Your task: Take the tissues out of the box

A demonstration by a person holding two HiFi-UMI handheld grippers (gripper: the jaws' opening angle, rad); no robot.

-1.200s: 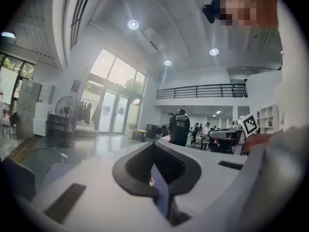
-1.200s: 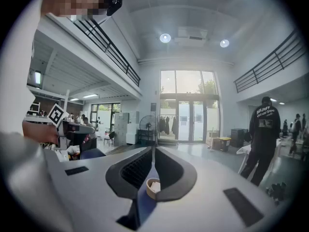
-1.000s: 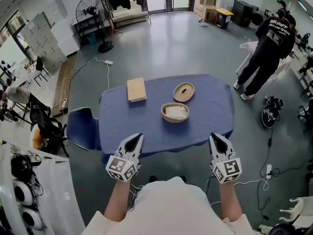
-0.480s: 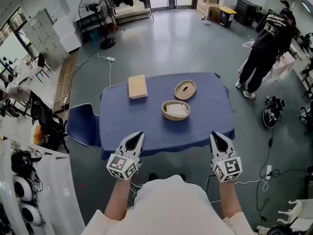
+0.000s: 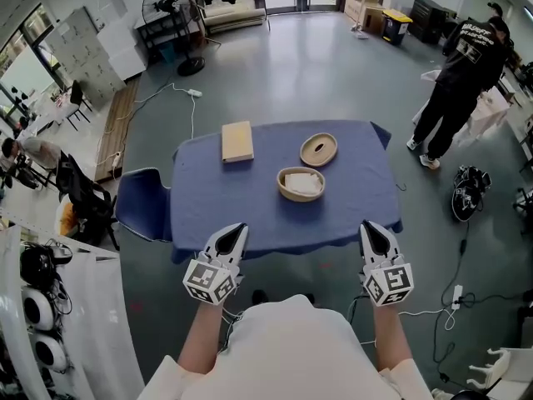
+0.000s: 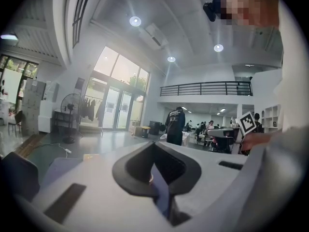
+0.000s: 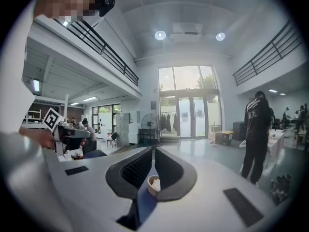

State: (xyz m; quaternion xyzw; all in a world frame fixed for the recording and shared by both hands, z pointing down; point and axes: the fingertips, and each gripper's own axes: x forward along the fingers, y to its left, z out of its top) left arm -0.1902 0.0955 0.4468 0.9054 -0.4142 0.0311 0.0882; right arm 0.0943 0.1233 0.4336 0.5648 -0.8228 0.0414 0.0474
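1. Ahead of the fingers, well apart: blue table.
2. Centred between left gripper and right gripper, neither nearer: open box, tissues inside.
3. Both finger pairs pressed together, pinching nothing.

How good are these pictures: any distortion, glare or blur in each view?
Head view: evenly lit and sharp, though lines bend near the edges around the blue table. Left gripper view: strong fisheye, dark round border, bright windows. Right gripper view: same fisheye, bright glass doors.

Tissues, seemingly, in box on table
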